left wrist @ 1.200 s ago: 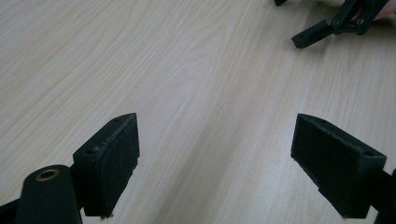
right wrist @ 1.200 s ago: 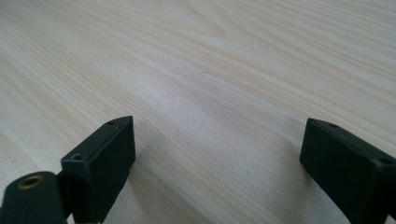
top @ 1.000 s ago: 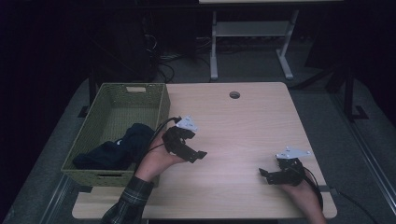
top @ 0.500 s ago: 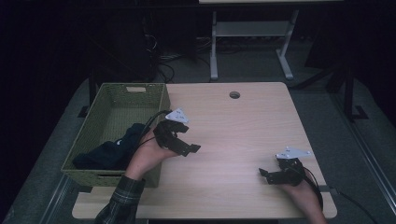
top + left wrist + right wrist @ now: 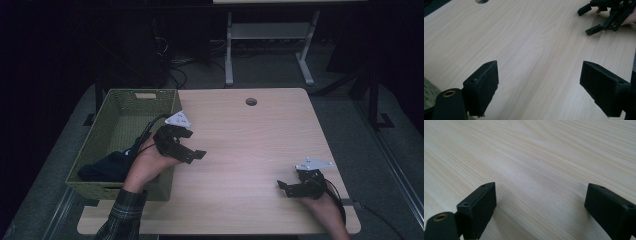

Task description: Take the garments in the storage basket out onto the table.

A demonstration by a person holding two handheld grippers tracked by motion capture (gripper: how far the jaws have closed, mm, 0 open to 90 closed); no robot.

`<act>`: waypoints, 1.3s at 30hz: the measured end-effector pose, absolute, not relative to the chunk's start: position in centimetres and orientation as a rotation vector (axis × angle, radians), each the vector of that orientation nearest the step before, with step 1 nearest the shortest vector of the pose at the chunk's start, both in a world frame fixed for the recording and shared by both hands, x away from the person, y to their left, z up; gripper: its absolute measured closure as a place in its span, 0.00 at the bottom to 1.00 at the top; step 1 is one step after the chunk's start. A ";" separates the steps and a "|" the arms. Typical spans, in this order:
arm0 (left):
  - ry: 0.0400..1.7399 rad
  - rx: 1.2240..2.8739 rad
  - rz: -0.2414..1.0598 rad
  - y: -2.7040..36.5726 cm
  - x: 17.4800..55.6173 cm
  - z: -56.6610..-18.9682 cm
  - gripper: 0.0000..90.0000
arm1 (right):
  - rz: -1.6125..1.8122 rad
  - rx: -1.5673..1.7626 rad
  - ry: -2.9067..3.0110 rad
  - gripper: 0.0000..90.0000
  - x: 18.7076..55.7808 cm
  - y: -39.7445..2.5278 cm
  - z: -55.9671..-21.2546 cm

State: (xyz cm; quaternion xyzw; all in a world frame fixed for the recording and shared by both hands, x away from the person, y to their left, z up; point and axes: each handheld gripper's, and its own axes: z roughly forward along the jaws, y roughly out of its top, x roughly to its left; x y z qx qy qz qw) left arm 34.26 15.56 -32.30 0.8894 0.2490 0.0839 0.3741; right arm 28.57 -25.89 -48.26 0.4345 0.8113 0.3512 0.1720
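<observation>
My left gripper (image 5: 191, 146) hovers over the left part of the light wooden table (image 5: 250, 135), just right of a green woven basket (image 5: 100, 191). It is open, and in the left gripper view (image 5: 540, 72) there is only bare wood between its jaws. My right gripper (image 5: 286, 189) rests low near the table's front right corner, jaws pointing left. It is open too, with nothing between its jaws in the right gripper view (image 5: 540, 190). A dark cloth (image 5: 107, 167) lies in the near end of the basket.
A round cable hole (image 5: 251, 101) sits near the table's far edge. The right gripper (image 5: 609, 15) appears far off in the left gripper view. A white metal stand (image 5: 265, 45) is on the floor beyond the table. Dark floor surrounds the table.
My left gripper has drifted a little left and back toward the basket's right rim, staying open. The right gripper has not moved.
</observation>
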 end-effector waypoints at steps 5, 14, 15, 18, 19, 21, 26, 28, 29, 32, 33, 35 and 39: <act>0.654 2.278 0.238 16.4 34.3 -32.0 0.17 | 0.998 1.234 2.302 0.11 28.6 -25.9 -48.3; 0.697 2.270 0.262 17.9 34.3 -31.6 0.17 | 0.998 1.234 2.302 0.11 28.6 -25.9 -48.3; 0.701 2.264 0.261 18.1 34.3 -31.6 0.17 | 0.998 1.233 2.302 0.11 28.6 -25.9 -48.3; 0.713 2.272 0.270 18.6 34.4 -31.6 0.17 | 0.997 1.233 2.303 0.11 28.6 -25.9 -48.3; 0.723 2.274 0.271 18.7 34.4 -31.5 0.17 | 0.997 1.233 2.303 0.11 28.6 -25.9 -48.3; 0.733 2.275 0.274 19.0 34.4 -31.6 0.17 | 0.997 1.233 2.303 0.11 28.6 -25.9 -48.3; 0.749 2.275 0.279 19.7 34.4 -31.5 0.17 | 0.998 1.234 2.302 0.11 28.6 -25.9 -48.3; 0.760 2.272 0.285 20.0 34.4 -31.4 0.17 | 0.997 1.233 2.303 0.11 28.6 -25.9 -48.3; 0.761 2.273 0.288 20.2 34.4 -31.4 0.17 | 0.997 1.232 2.303 0.11 28.6 -25.9 -48.3; 0.775 2.268 0.289 20.8 34.3 -31.2 0.17 | 0.997 1.233 2.303 0.11 28.6 -25.9 -48.3; 0.778 2.268 0.292 20.9 34.3 -31.2 0.17 | 0.997 1.234 2.303 0.11 28.6 -25.9 -48.3; 0.783 2.270 0.295 21.3 34.3 -31.1 0.17 | 0.997 1.232 2.303 0.11 28.6 -25.9 -48.3; 0.801 2.292 0.318 21.9 34.1 -31.0 0.17 | 0.997 1.232 2.303 0.11 28.6 -25.9 -48.3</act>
